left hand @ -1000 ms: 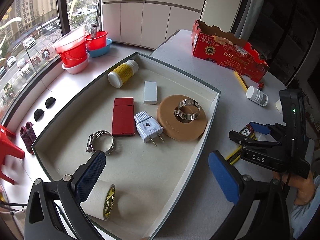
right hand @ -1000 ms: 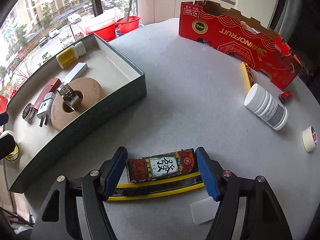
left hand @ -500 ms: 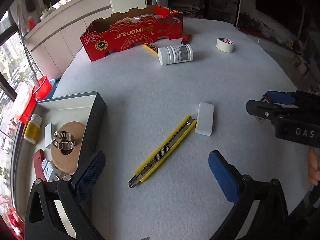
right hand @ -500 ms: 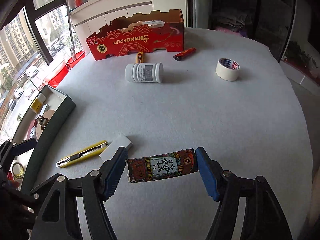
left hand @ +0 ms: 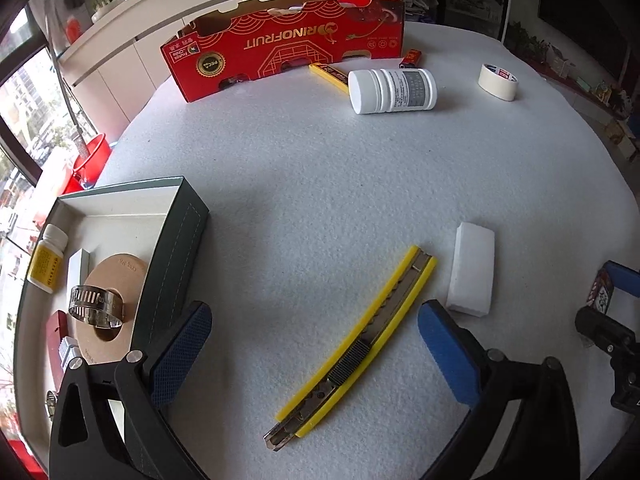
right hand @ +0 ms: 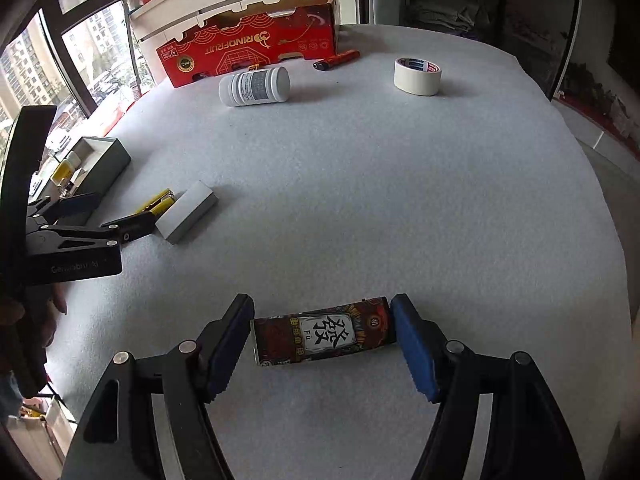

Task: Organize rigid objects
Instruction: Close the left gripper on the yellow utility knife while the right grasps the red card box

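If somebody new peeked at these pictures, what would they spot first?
Probably the patterned box with a big black character, clamped in the right hand-held gripper just above the table. Next, the yellow knife lying between the open fingers of the left hand-held gripper, beside a white block. At the far edge stands a bright red carton.
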{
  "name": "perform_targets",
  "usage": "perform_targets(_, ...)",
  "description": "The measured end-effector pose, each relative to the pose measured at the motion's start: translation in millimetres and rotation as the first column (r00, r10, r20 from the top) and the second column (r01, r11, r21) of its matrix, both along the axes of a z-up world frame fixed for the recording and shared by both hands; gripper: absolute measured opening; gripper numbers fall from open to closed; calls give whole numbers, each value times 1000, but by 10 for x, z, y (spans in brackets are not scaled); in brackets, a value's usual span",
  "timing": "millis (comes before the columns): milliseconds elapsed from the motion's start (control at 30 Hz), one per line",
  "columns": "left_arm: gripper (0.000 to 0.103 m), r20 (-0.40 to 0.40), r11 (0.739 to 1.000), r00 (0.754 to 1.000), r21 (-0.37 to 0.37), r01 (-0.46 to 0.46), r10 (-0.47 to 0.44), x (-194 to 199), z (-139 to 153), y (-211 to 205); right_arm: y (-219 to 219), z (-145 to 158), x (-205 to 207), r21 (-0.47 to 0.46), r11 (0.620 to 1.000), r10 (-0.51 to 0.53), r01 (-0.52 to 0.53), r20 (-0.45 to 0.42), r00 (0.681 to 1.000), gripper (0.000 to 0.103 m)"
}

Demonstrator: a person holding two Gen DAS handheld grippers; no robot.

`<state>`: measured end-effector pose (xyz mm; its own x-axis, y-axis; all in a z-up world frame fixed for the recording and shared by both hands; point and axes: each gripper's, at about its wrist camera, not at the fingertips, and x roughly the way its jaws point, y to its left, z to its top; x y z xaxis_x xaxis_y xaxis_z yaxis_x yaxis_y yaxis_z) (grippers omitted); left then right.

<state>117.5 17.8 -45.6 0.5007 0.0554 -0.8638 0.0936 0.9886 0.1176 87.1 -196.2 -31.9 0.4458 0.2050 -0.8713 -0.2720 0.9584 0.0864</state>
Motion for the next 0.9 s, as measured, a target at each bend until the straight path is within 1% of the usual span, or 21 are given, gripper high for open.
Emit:
perform_targets(100,103,15,999,999,12,42,-42,-27,3,-57,38,-28,-11,-25,999,21,-21,9,1000,73)
perform_targets(167,103,11,999,999,-21,48,-47,9,-9,-24,106,-60,-31,-63,997,48,-47,8,999,83)
perform_targets(200,103,5,998,999,-49,45,-45,29,-22,8,138,-77,-46,-86,995,58,-57,9,998,86)
perform_targets(267,103,-11,992,999,-120,34,-36,65,-55,90,128,-82,-55,-77,996,44,-42,15,999,89)
perform_targets(333,103,16,993,999,-111,44,-42,19,-54,71,144,-84,-52,-85,995,48,-47,11,999,90)
perform_targets(400,103,30,992,999,-114,45,-42,-29,-58,44,172,-115,-29,-94,994,62,-64,-25,998,103)
perform_targets(500,103,14,992,998,-116,55,-54,-33,-53,19,169,-107,-13,-95,994,54,-58,-42,998,103)
perform_targets(600,102,-34,987,993,-118,107,-112,-49,-39,-55,163,-110,-22,-95,994,46,-50,-42,998,103)
perform_targets(667,95,-37,981,987,-119,152,-157,-100,-10,-129,161,-108,-26,-96,994,46,-50,-42,998,103)
perform_targets(733,79,-36,975,981,-126,183,-189,-134,28,-179,161,-107,-25,-96,994,50,-54,-44,998,103)
perform_targets(767,74,-33,972,979,-126,198,-203,-149,45,-200,162,-105,-28,-97,994,54,-58,-45,998,103)
perform_targets(800,58,-25,969,976,-123,212,-217,-162,63,-223,162,-105,-27,-98,993,57,-61,-49,997,103)
perform_targets(833,38,-23,966,973,-128,224,-229,-164,80,-237,168,-103,-22,-100,993,58,-63,-55,997,103)
perform_targets(900,19,-33,967,973,-127,222,-228,-149,96,-252,163,-101,-14,-106,993,51,-58,-73,996,103)
